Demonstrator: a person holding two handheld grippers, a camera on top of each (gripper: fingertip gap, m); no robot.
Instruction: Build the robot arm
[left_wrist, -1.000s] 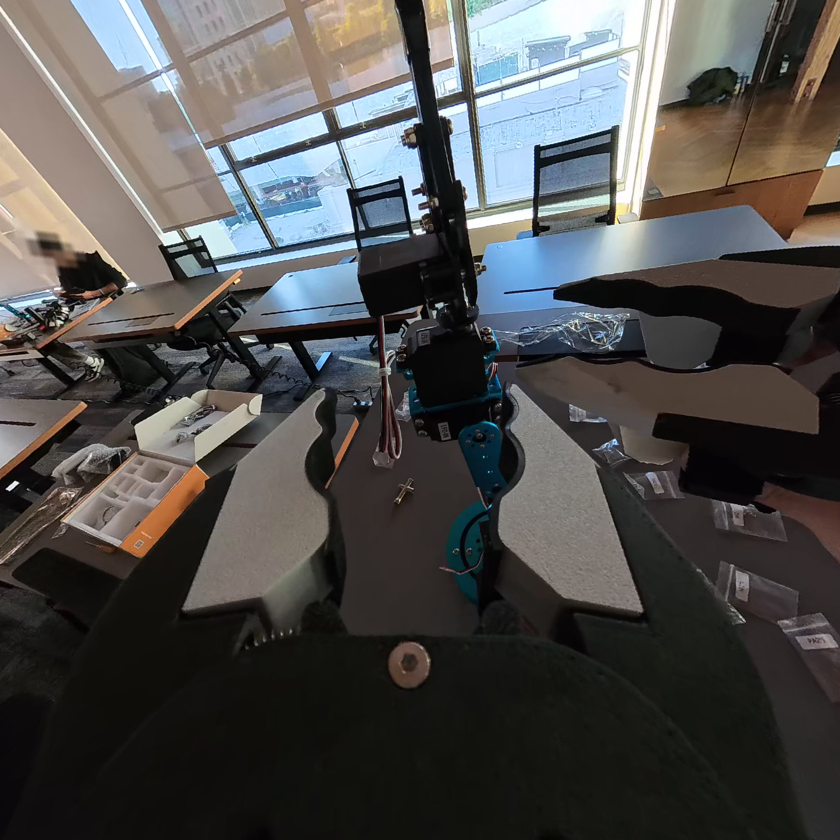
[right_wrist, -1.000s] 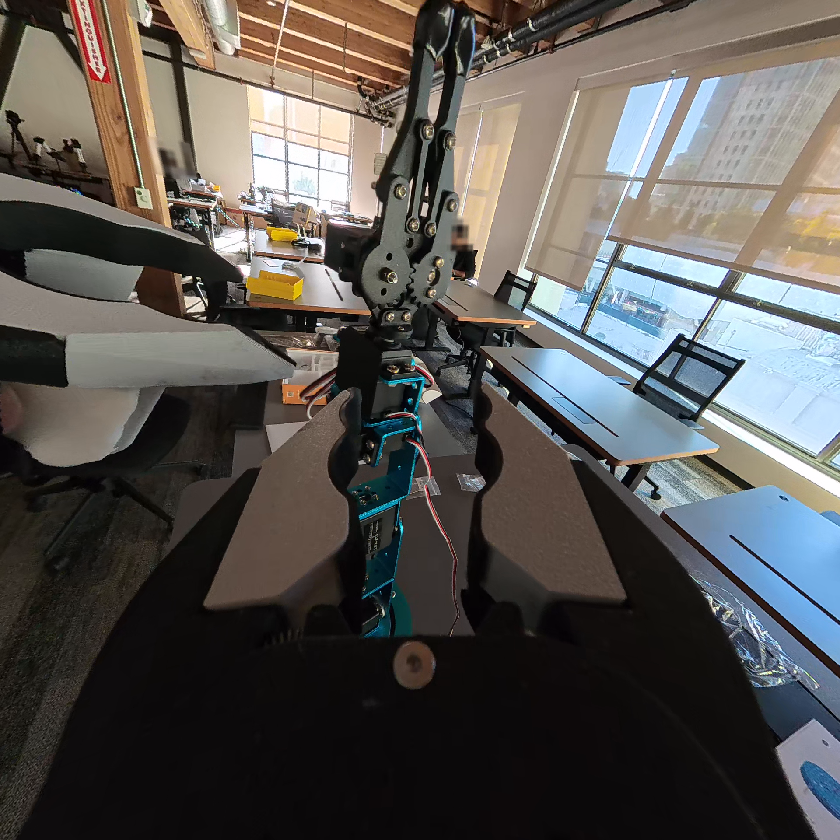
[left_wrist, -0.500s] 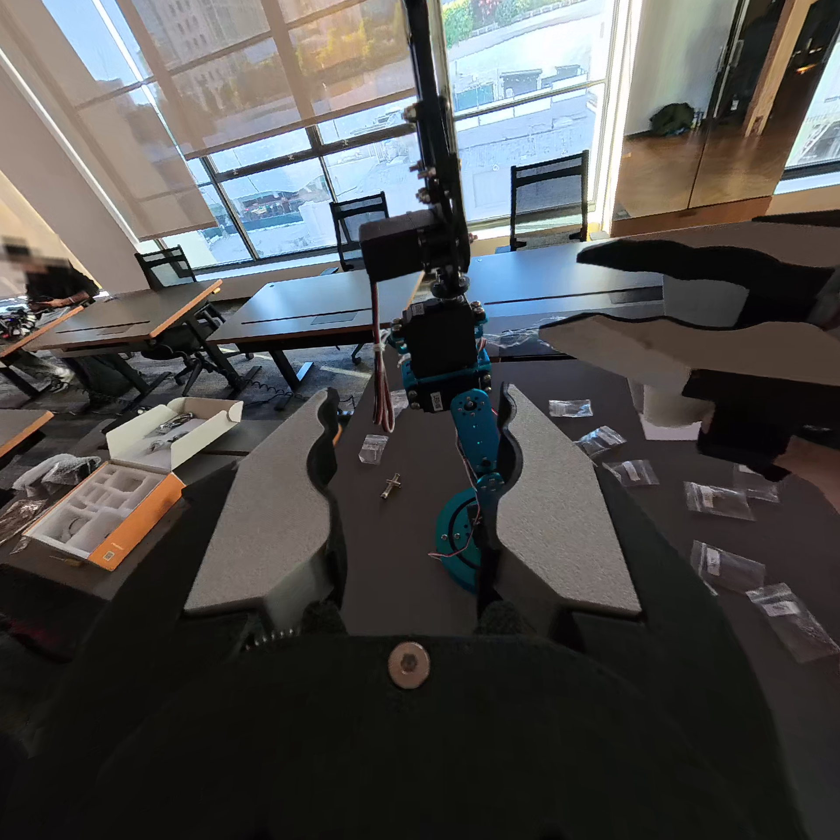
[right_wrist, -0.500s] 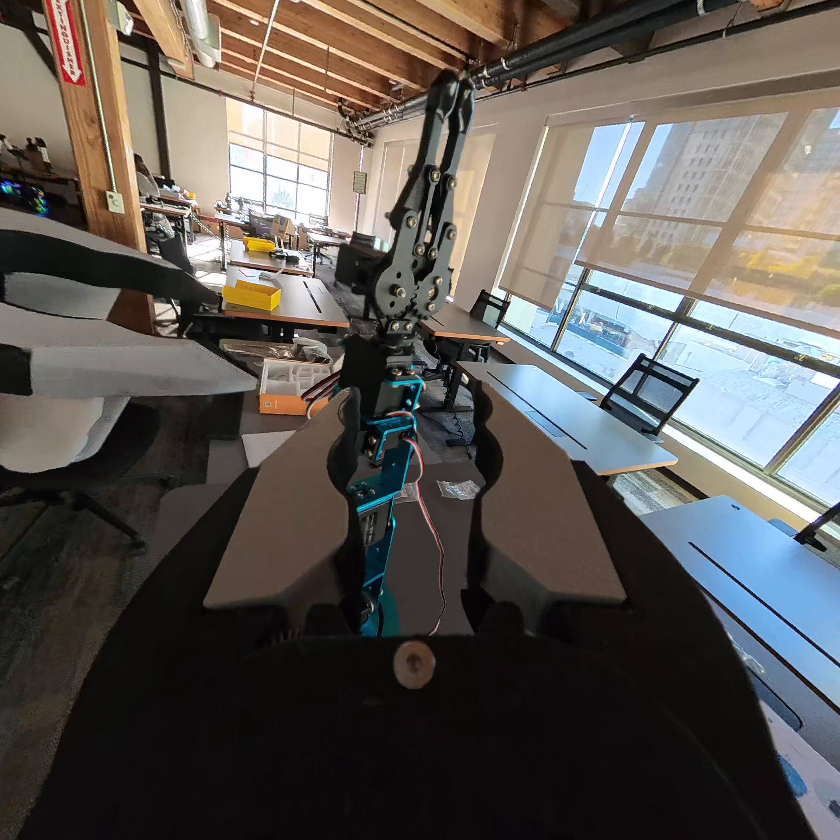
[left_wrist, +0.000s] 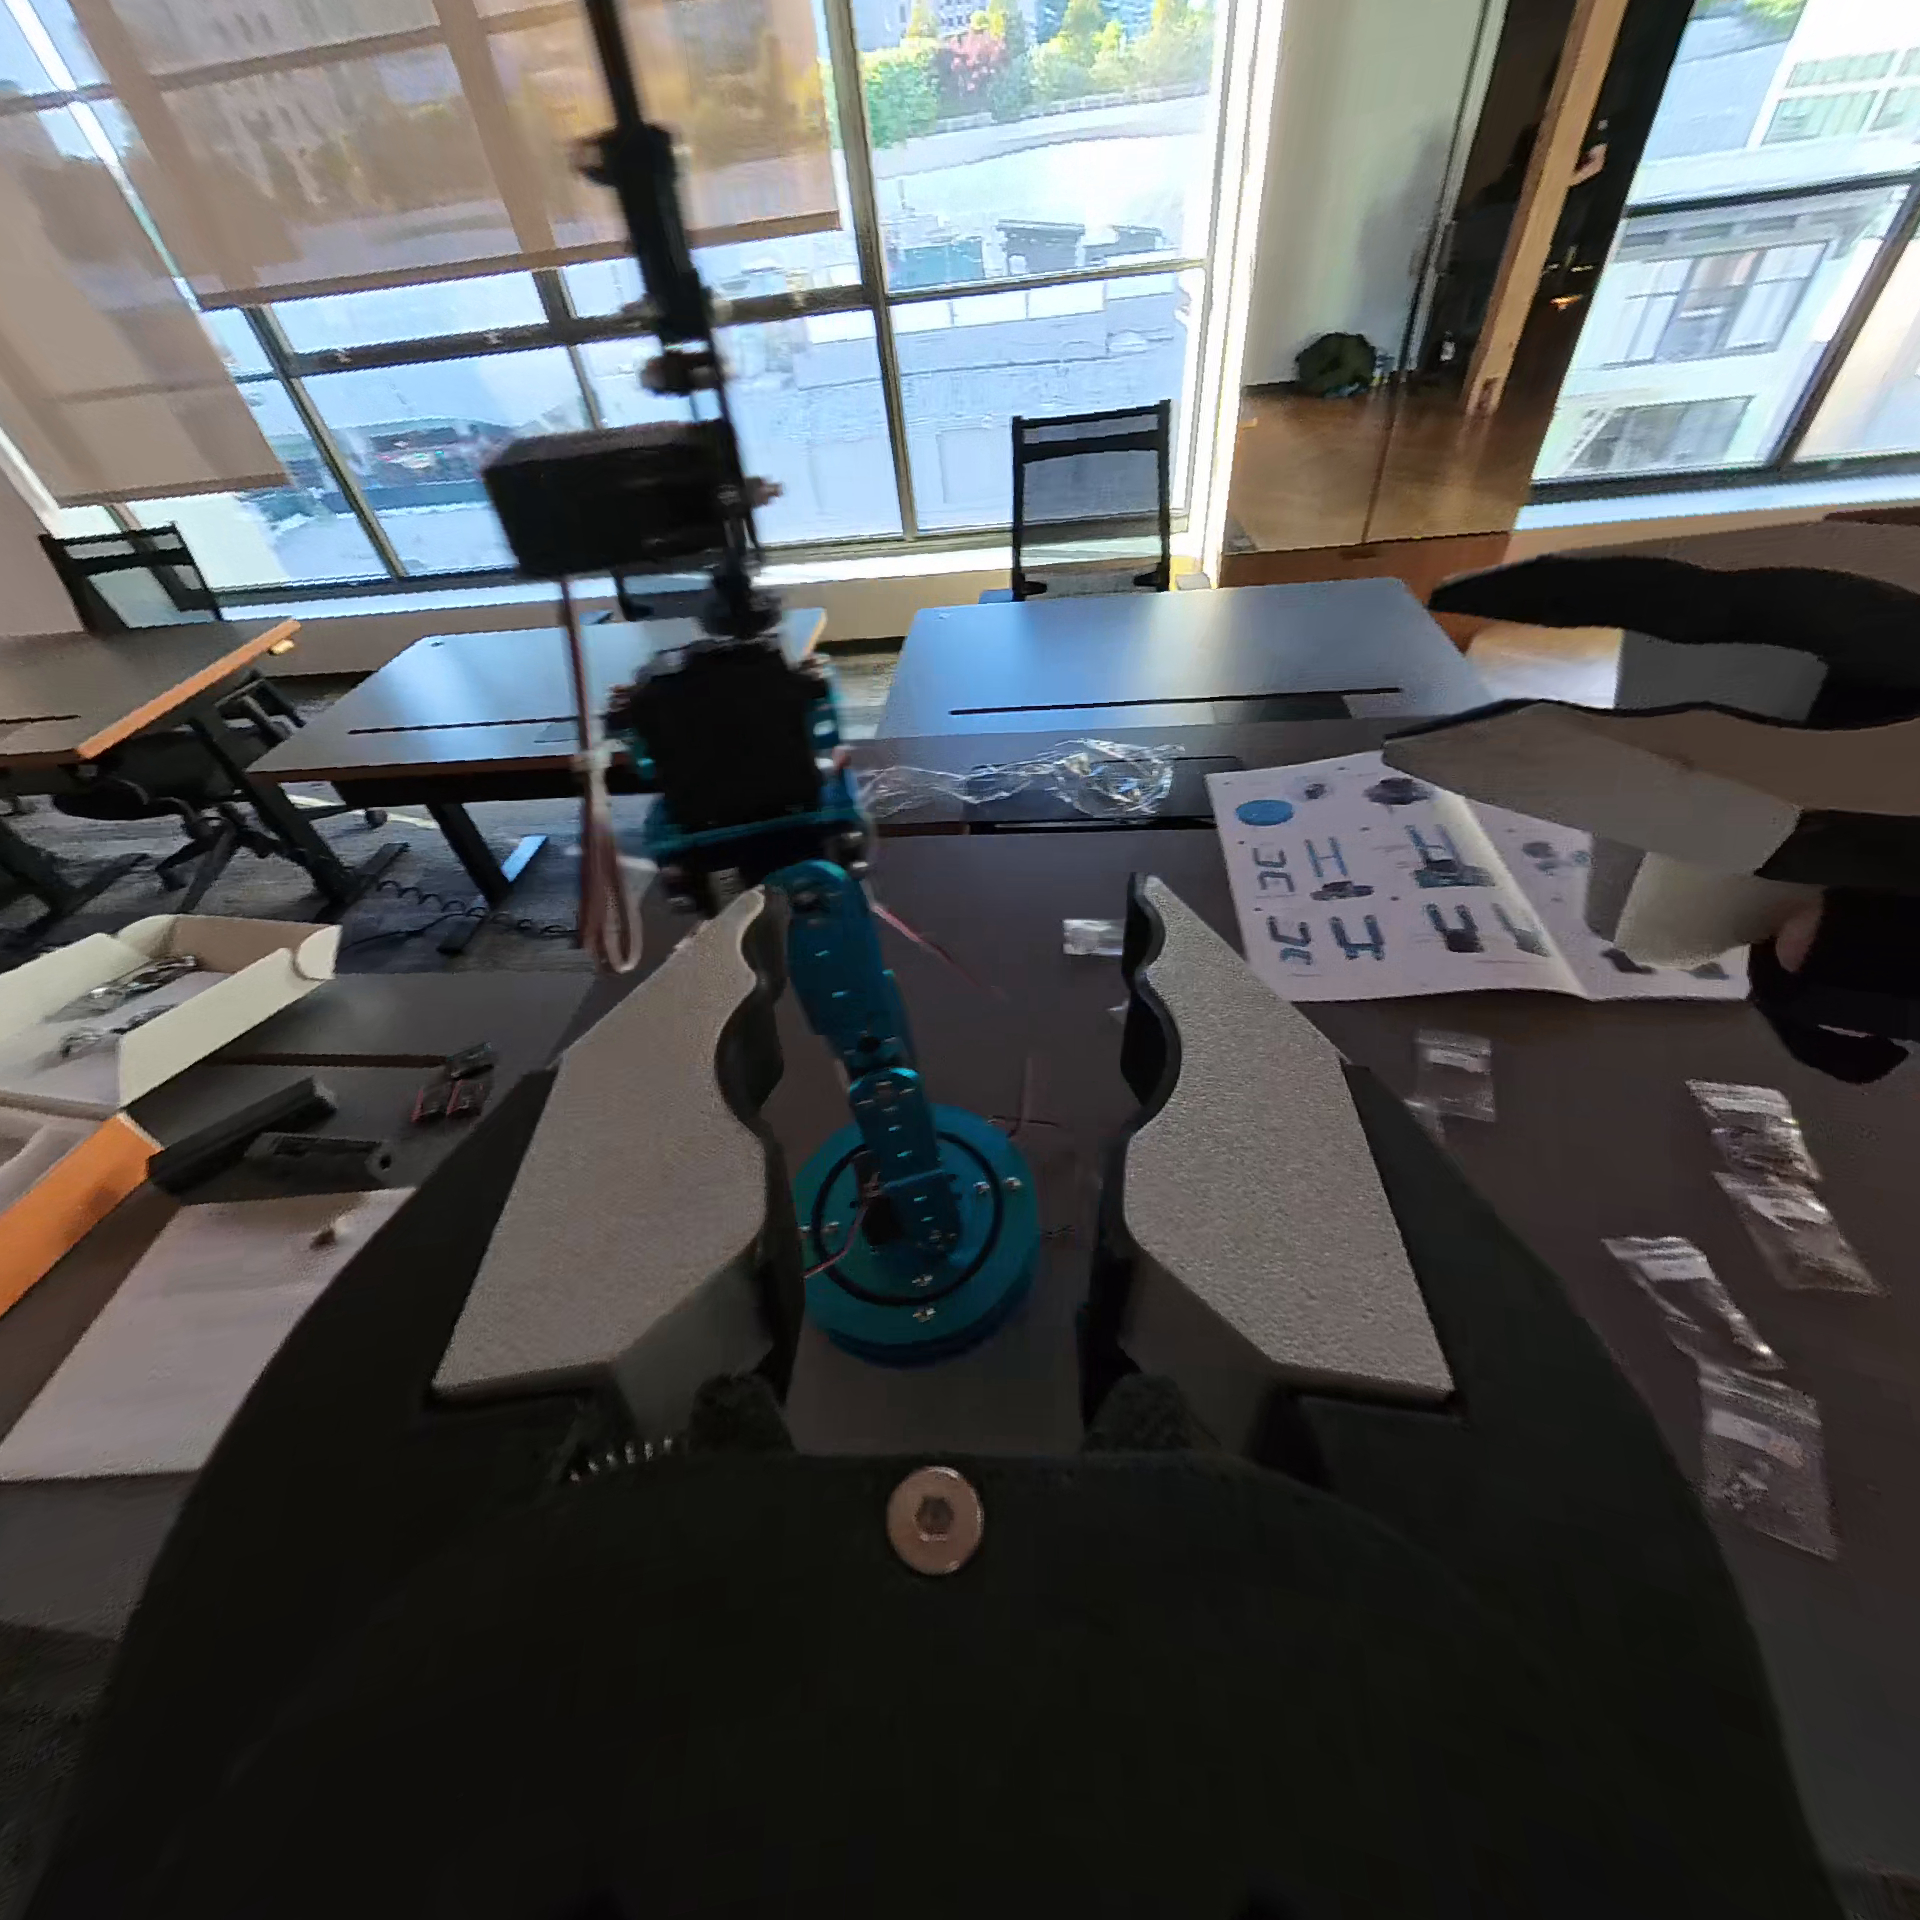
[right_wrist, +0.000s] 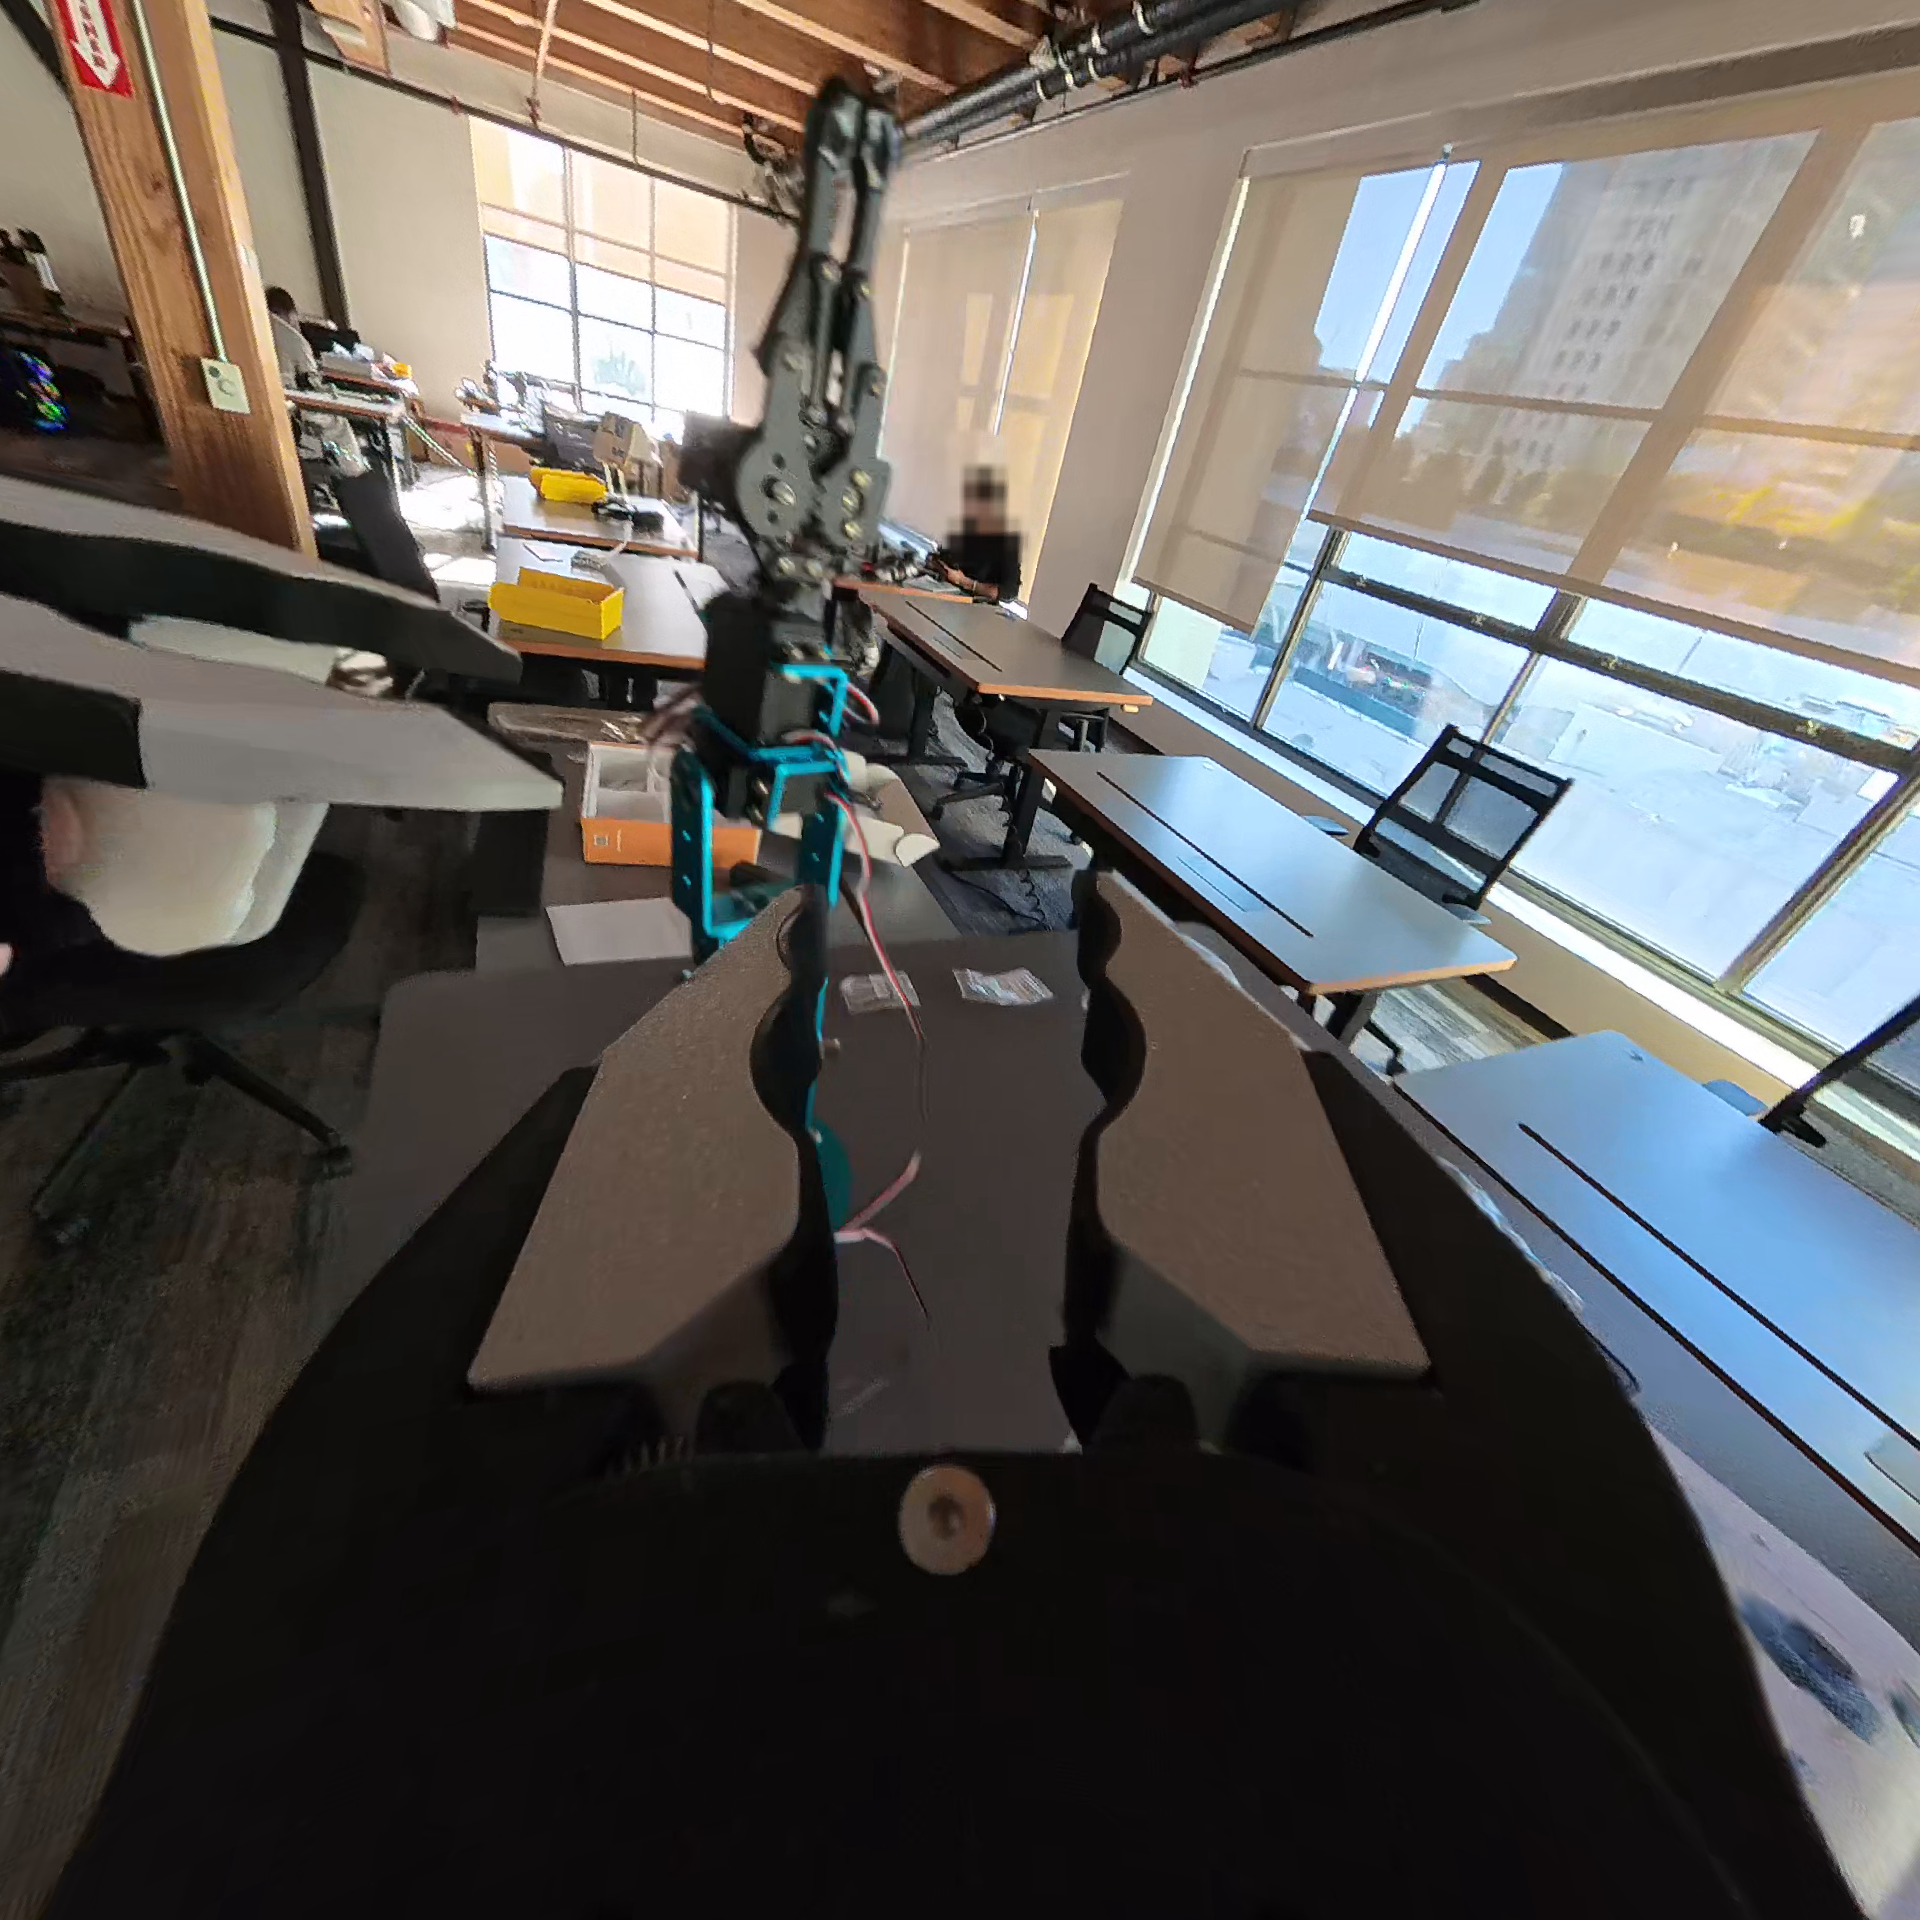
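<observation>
Both hand-held grippers (left_wrist: 940, 1049) apparently farther back.

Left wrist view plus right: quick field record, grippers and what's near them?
left gripper: open, fingers either side of small blue metal robot arm with black claw, no contact seen
right gripper: open, same arm beside its left finger
arm base: round blue disc on dark table
right of arm: printed instruction sheet, small clear parts bags
left of arm: open white-and-orange box

A red sign (right_wrist: 96, 47) with white lettering hangs at upper left; a printed sheet (left_wrist: 1423, 894) of blue diagrams lies at right.
</observation>
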